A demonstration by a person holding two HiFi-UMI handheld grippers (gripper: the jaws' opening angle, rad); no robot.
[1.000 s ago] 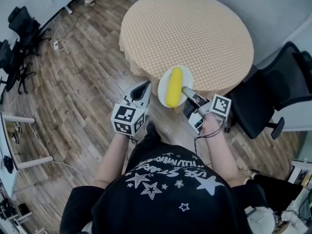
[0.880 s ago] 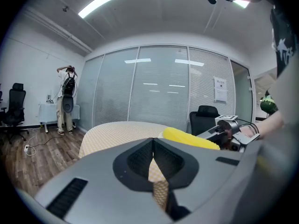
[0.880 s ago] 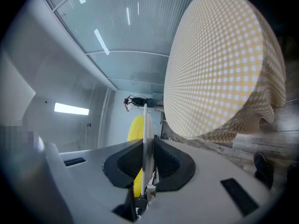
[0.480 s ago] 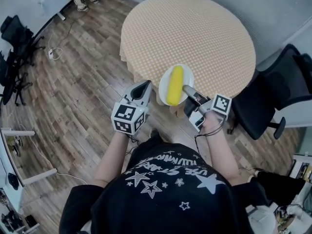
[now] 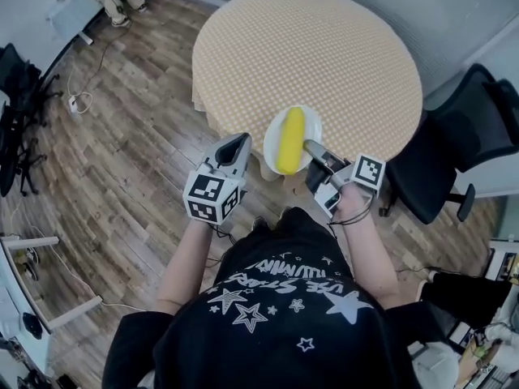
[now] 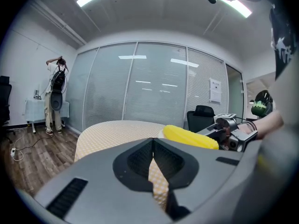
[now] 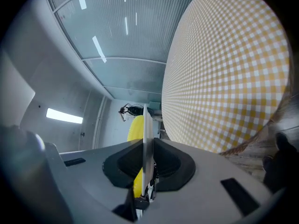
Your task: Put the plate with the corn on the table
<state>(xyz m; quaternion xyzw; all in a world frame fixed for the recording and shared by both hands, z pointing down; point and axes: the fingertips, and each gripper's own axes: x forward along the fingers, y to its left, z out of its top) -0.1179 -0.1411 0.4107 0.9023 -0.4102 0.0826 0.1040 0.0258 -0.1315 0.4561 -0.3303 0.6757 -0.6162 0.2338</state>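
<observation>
A white plate carries a yellow corn cob and hangs over the near edge of the round table with its checked cloth. My right gripper is shut on the plate's right rim; in the right gripper view the plate runs edge-on between the jaws with the corn behind it. My left gripper hovers just left of the plate, shut and empty. The left gripper view shows the corn to the right of its closed jaws, and the table ahead.
A black office chair stands right of the table. More black chairs and a cable lie on the wooden floor at far left. A person stands by the far glass wall.
Both grippers and the plate have edged slightly toward the table; the plate now overlaps the table's near edge a little more.
</observation>
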